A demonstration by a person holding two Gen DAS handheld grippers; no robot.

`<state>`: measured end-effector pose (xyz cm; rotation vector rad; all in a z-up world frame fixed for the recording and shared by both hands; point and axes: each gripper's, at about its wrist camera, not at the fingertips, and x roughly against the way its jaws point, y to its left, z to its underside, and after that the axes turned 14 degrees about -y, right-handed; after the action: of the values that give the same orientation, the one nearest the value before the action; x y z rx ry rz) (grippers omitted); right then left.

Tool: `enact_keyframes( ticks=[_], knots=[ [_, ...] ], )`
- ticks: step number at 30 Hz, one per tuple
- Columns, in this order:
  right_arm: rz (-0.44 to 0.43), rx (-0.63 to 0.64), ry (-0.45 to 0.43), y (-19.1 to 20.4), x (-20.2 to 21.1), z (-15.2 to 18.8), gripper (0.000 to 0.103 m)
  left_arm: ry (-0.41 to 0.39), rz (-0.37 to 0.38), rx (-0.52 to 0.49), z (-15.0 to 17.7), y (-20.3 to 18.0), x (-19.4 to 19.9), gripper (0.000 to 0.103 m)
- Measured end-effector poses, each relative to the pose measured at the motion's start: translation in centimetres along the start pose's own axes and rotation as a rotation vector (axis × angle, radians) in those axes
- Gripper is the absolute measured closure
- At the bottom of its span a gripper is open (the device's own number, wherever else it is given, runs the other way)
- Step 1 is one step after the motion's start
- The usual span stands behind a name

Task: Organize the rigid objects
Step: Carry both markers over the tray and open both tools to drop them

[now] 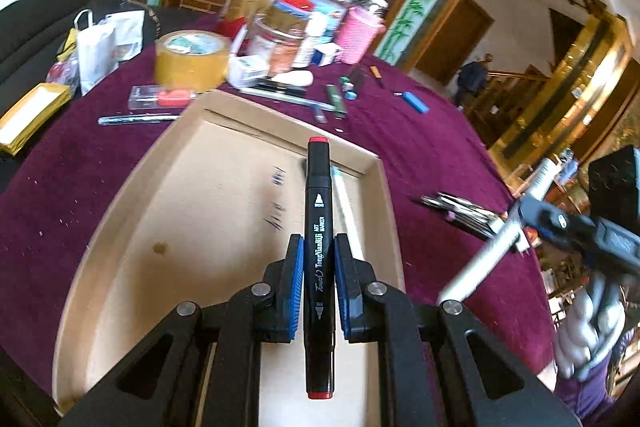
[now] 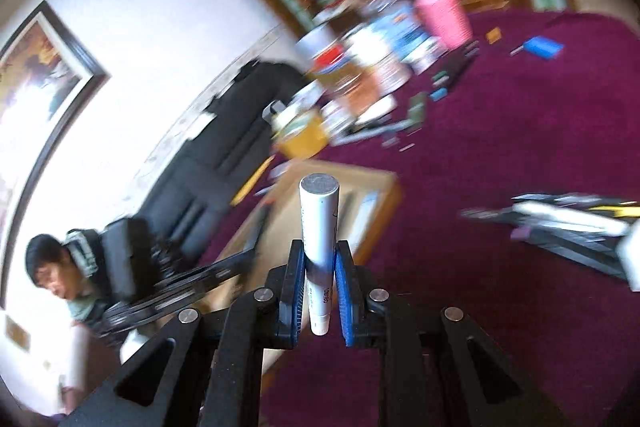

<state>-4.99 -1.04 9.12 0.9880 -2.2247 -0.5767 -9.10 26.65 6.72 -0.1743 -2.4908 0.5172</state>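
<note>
The left gripper point(image 1: 319, 289) is seen closed on a black art marker point(image 1: 319, 259), the blue pads point(image 1: 294, 291) pressed against the barrel near its middle, so that the marker's long axis runs straight out along the fingers, one red-tipped end pointing away and the other back toward the camera. Directly beneath and beyond that far end the shallow cardboard tray point(image 1: 384, 195) is spread on the purple tablecloth point(image 1: 420, 131), so the marker is judged to be already over its destination and to need only lowering, lengthwise with the tray's long side. The right gripper point(image 2: 319, 287) is likewise shut on a white tube point(image 2: 319, 227), held low on its body with the flat grey end pointing forward; the tray point(image 2: 384, 187) lies ahead of it and slightly left, still apart from it, so the left hand is judged the nearer of the two. The marker is seen as slim, rigid and glossy black with white lettering; the tube is smooth, white and round, with small print. A white stick-like item point(image 1: 344, 199) already rests inside the tray near its right wall
</note>
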Motion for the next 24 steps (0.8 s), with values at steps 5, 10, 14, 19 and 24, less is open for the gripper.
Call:
enact_keyframes(
  ticks=[5,10,14,19,24],
  knots=[
    [-0.041,-0.017,0.142,2.4,-7.4,1.3,0.086,0.075,-0.021,0.086,-1.1,2.4,-3.8,0.089],
    [0.034,-0.043,0.206,1.7,-13.5,1.3,0.086,0.133,-0.056,0.112,-1.4,3.1,-6.4,0.089],
    [0.104,-0.062,0.227,0.5,-17.1,0.7,0.086,0.134,-0.037,0.135,-1.5,3.5,-6.7,0.089],
    [0.141,-0.1,0.253,-0.8,-20.1,0.4,0.086,0.103,-0.009,0.173,-1.8,4.2,-5.8,0.082],
    [0.162,-0.114,0.26,-1.5,-21.1,1.0,0.085,0.048,-0.013,0.181,-2.2,4.3,-4.0,0.059]
  ],
)
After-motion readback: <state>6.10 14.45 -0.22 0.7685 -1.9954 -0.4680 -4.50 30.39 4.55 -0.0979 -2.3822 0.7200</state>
